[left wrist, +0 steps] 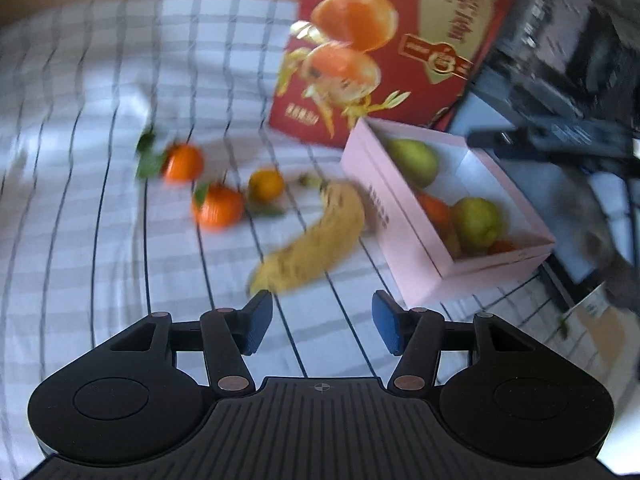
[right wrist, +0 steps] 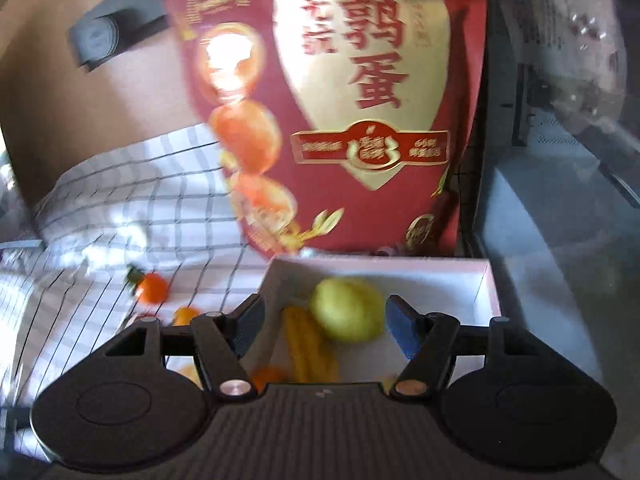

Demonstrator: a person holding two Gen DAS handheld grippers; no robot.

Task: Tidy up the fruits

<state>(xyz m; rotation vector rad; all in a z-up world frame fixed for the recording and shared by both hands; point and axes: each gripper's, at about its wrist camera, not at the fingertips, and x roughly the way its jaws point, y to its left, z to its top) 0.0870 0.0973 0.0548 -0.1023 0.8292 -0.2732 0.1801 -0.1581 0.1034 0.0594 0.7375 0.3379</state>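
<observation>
A banana [left wrist: 310, 240] lies at the frame's centre on the checked cloth [left wrist: 100, 220], just left of the pink box [left wrist: 404, 236] holding pears. Three mandarins sit further left. The left tool [left wrist: 322, 322] gapes empty; the right tool [right wrist: 324, 330] gapes over the box.

Red carton [left wrist: 400, 40] on checked cloth [left wrist: 80, 200]

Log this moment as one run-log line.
left gripper open, empty | right gripper open above pink box | banana on cloth
</observation>
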